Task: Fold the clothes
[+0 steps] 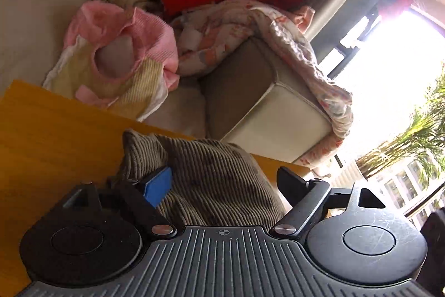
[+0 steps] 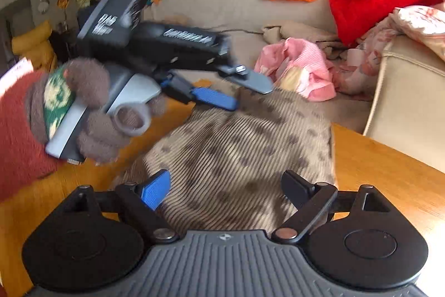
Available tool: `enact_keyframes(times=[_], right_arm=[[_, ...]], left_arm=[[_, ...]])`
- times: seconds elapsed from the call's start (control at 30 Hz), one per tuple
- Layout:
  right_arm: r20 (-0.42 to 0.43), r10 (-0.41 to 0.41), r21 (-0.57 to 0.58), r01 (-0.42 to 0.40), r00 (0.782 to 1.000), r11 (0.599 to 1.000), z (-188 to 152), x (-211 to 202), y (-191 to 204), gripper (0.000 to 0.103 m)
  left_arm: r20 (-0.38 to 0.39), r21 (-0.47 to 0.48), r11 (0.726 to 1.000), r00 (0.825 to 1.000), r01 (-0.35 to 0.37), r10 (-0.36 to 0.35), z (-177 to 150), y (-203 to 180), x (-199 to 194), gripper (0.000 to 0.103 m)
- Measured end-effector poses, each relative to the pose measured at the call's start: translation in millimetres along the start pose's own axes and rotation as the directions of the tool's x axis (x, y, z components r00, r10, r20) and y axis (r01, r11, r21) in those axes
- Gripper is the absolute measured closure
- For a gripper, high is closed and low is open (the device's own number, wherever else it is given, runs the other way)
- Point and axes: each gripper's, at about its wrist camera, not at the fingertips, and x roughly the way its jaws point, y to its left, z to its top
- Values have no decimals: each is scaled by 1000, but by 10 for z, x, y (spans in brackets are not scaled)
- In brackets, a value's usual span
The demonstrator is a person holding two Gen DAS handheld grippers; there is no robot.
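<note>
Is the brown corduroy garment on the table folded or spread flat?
Folded, roughly: the corduroy garment lies bunched in a thick bundle on the table, edges doubled.

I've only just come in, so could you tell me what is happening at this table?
A person is working on a brown corduroy garment lying on the wooden table, with a handheld gripper in each gloved hand. The left gripper reaches over its far edge, and the right gripper sits at its near edge. Both grippers stand open, so neither grips the fabric. More clothes wait on the beige sofa behind, among them a pink striped garment.
</note>
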Motion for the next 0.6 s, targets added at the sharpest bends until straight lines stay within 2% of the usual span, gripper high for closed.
enact_keyframes(times=[0.07, 0.13, 0.2, 0.23, 0.27, 0.3, 0.37, 0.43, 0.6], right_arm=[[35, -81, 49, 80, 996, 996, 144, 11, -224, 13], [47, -183, 112, 177, 982, 978, 299, 169, -448, 13], [-7, -264, 117, 263, 965, 958, 398, 483, -573, 13], [-63, -315, 84, 319, 947, 944, 394, 683, -612, 11], [-75, -347, 61, 352, 935, 934, 366, 819, -619, 6], [-60, -363, 64, 366, 930, 928, 335, 859, -657, 0], [-75, -356, 98, 362, 932, 927, 338, 882, -698, 0], [-62, -365, 78, 369, 929, 926, 320, 882, -703, 0], [-48, -380, 62, 383, 924, 922, 350, 924, -693, 0]], left_arm=[[49, 2, 1000, 999, 1, -1, 45, -2, -64, 9], [34, -32, 999, 999, -15, 16, 68, 92, 24, 9], [5, -61, 997, 999, -42, 42, 37, 211, 130, 13], [-5, -68, 996, 999, -49, 49, 15, 267, 166, 16], [-14, -75, 996, 998, -57, 56, -8, 323, 202, 19], [-23, -82, 995, 998, -64, 63, -30, 378, 237, 19], [-25, -96, 994, 999, -51, 49, -21, 447, 234, 20], [-22, -114, 993, 999, -44, 42, 8, 492, 217, 21], [-6, -135, 987, 996, -89, 89, 6, 530, 148, 21]])
